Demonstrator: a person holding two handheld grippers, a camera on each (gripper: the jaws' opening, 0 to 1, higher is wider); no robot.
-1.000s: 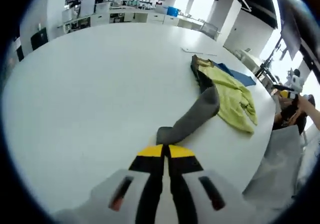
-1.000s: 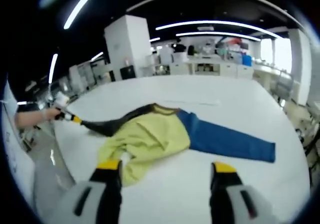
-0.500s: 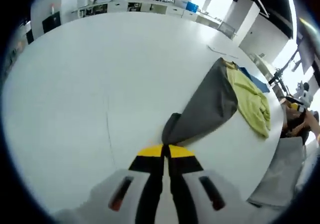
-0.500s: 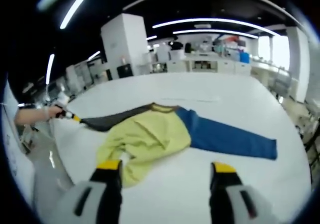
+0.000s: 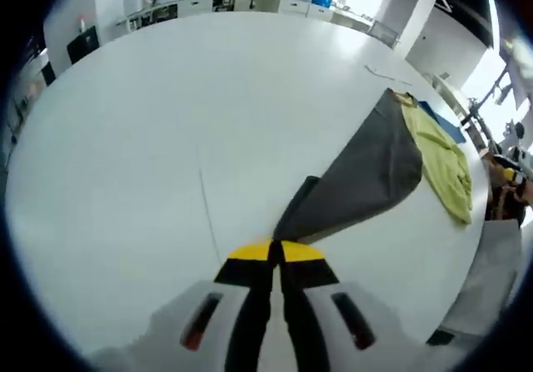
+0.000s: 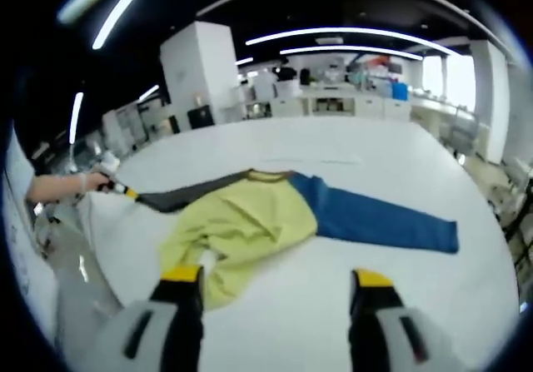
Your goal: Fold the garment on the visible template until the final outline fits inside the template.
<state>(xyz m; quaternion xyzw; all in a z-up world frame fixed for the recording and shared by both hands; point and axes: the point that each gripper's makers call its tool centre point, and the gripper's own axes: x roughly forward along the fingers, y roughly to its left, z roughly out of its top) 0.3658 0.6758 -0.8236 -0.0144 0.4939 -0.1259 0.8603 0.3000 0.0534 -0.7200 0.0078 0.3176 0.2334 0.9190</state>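
Left tool was clamped on the cuff of the grey sleeve, pulled taut across the white bench. Garment lay near the bench's edge: yellow body bunched, blue sleeve flat. Right tool hovered wide apart, holding nothing. No template outline could be made out.

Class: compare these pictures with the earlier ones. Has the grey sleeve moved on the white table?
Yes. In the right gripper view the grey sleeve lies straighter and flatter, drawn out leftward from the yellow body by the left gripper; the blue sleeve stays put.
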